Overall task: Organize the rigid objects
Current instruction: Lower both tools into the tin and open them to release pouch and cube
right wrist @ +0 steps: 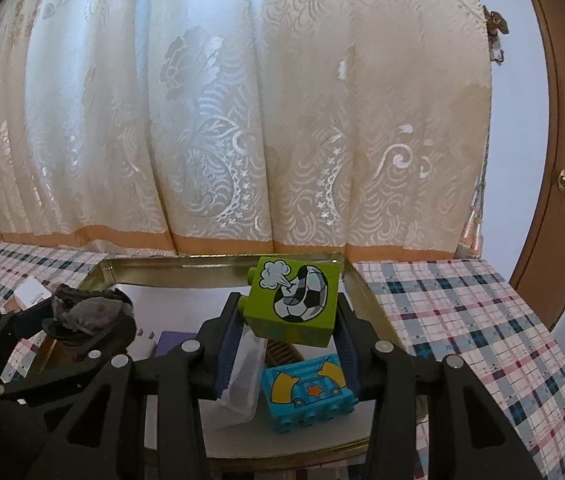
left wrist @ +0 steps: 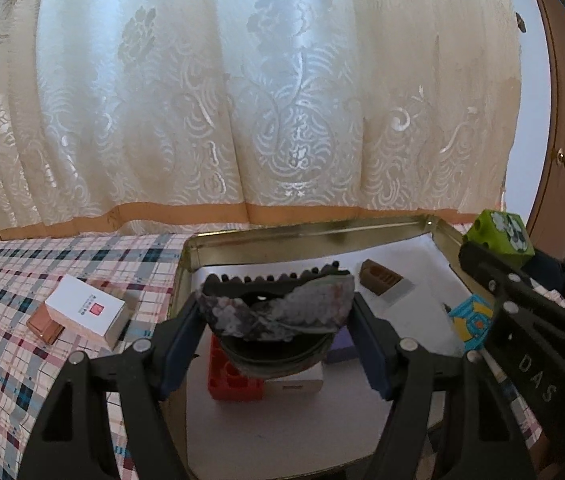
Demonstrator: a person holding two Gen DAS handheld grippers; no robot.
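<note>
My left gripper [left wrist: 276,316] is shut on a dark grey, toothed hair claw clip [left wrist: 278,312] and holds it above a gold metal tray [left wrist: 306,234] lined in white. My right gripper [right wrist: 288,328] is shut on a green toy block with a soccer ball picture [right wrist: 294,300], held above the tray's right part [right wrist: 186,264]. The green block also shows at the right of the left wrist view [left wrist: 498,236]. In the tray lie a red block [left wrist: 234,380], a blue toy block [right wrist: 308,392], a brown comb-like piece [left wrist: 380,280] and a purple item [left wrist: 340,344].
The tray sits on a plaid tablecloth [left wrist: 42,352]. A white box [left wrist: 86,310] with a copper-coloured piece [left wrist: 44,322] lies on the cloth left of the tray. A lace curtain [left wrist: 242,100] hangs behind the table. A wooden door [right wrist: 562,140] stands at the right.
</note>
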